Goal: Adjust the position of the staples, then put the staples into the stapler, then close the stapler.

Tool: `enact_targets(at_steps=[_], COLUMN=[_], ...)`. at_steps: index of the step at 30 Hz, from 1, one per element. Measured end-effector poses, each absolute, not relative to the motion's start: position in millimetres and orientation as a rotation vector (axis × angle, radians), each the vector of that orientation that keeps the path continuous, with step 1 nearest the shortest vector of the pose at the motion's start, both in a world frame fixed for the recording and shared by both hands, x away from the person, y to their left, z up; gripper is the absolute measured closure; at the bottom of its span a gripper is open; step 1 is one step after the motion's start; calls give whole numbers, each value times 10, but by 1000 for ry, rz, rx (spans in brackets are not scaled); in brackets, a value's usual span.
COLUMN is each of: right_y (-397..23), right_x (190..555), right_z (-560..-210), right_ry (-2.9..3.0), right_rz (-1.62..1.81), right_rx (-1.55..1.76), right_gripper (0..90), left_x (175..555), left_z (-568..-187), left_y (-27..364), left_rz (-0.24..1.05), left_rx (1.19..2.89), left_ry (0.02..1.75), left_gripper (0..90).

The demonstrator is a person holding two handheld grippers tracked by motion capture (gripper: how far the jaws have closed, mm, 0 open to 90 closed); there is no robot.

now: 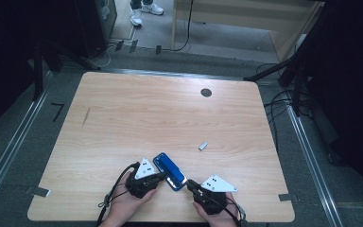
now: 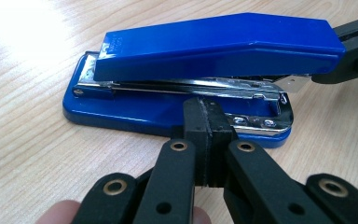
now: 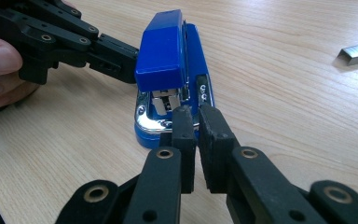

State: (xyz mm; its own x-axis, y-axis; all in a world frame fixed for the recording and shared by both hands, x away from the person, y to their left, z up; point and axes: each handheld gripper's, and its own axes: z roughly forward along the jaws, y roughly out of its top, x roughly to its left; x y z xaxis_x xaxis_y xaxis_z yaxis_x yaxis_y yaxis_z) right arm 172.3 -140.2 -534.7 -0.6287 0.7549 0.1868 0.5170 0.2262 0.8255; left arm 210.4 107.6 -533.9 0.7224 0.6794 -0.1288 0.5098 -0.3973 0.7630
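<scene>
At the near edge of the desk [image 1: 123, 113], two tools are being held by a person's hands, one on each flank of a blue stapler [image 1: 169, 170]. The left tool [image 2: 206, 119] is being pressed against the stapler's long side, its jaws clenched together on nothing, tips touching the base just below the chrome magazine; this is being judged as a brace to stop the body sliding. The right tool [image 3: 195, 122] is being kept at the stapler's chrome end, jaws nearly closed with a thin gap, gripping nothing visible; whether its tips are touching the metal cannot be told. The stapler is lying flat on its base, top arm slightly raised, long axis running diagonally in the high view, from near-right to far-left. Farther out, to the right, a strip of staples [image 1: 203, 145] is lying well apart, probably awaiting loading.
</scene>
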Motion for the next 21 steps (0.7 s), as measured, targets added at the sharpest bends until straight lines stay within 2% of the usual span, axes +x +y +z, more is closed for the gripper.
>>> enact_targets(at_steps=[21], right_y=[-1347], right_x=[1738], right_z=[-5354], right_ry=[2266], right_rz=[1337], right_rx=[1193], right_gripper=[866], left_x=[2125], left_z=[-5347], left_y=[1096], left_rz=[241], left_rx=[2082], left_ry=[932], left_gripper=[900])
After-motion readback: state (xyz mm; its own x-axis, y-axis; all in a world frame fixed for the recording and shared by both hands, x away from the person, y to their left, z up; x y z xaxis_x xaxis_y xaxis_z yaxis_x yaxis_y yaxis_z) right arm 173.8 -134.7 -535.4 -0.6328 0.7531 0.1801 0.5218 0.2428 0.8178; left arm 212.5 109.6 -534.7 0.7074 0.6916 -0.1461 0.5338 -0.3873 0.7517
